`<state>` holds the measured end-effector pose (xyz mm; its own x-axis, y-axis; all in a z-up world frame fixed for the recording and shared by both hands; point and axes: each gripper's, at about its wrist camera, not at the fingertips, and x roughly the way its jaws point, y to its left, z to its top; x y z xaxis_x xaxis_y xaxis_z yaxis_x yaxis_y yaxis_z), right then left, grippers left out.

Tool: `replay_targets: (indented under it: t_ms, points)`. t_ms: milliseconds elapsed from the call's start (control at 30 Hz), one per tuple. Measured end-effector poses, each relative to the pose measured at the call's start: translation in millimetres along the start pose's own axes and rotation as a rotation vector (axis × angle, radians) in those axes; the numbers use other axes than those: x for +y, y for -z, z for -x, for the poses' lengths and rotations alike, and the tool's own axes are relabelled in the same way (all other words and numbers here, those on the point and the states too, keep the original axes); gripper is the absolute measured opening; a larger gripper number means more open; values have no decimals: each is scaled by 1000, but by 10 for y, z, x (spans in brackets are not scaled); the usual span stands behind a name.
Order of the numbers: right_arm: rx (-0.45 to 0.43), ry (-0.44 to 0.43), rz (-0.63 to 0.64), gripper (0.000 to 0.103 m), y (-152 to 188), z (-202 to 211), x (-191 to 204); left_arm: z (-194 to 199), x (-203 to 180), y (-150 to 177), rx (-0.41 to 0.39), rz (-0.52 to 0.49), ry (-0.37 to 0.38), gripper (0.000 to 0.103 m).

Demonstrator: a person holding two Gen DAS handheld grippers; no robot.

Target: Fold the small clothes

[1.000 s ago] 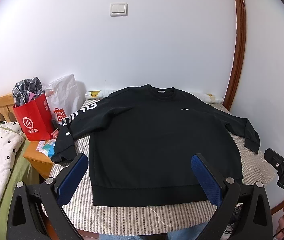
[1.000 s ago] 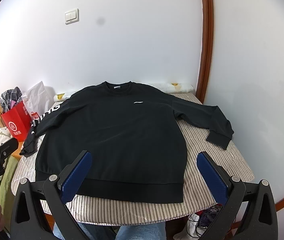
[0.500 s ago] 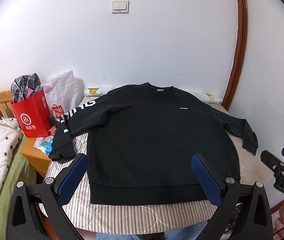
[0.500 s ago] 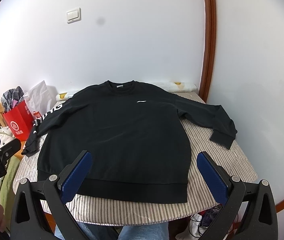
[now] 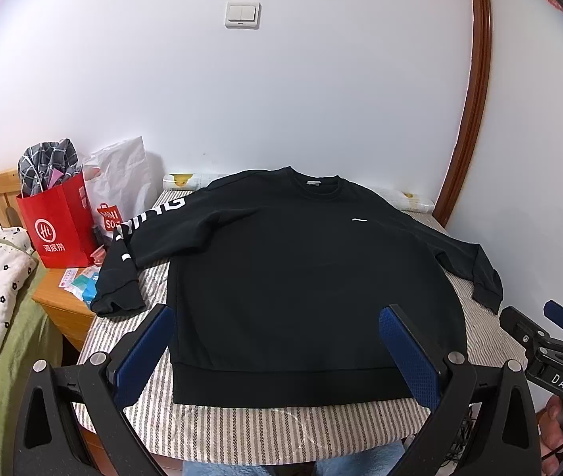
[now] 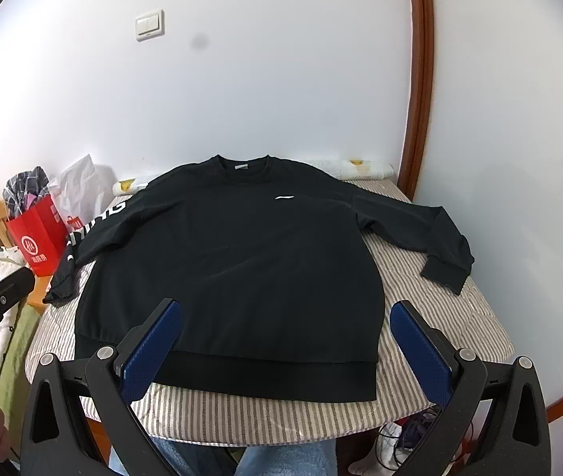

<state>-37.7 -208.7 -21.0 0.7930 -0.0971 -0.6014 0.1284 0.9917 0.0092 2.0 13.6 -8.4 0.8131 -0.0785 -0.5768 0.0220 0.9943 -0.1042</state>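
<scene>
Both the left gripper and the right gripper hang with fingers wide apart, holding nothing, low in frame just short of the hem. Beyond them the black sweatshirt lies flat across the striped table, sleeves spread. It looks soft, limp and light; pinch the sleeve cuffs or hem corners.
</scene>
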Motion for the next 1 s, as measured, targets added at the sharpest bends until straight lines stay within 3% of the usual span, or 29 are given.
replay_targets:
  t_ms: [1000]
  points:
    - [-35,10,41,103,37,28,52,-49,-57,-1,-14,-10,29,103]
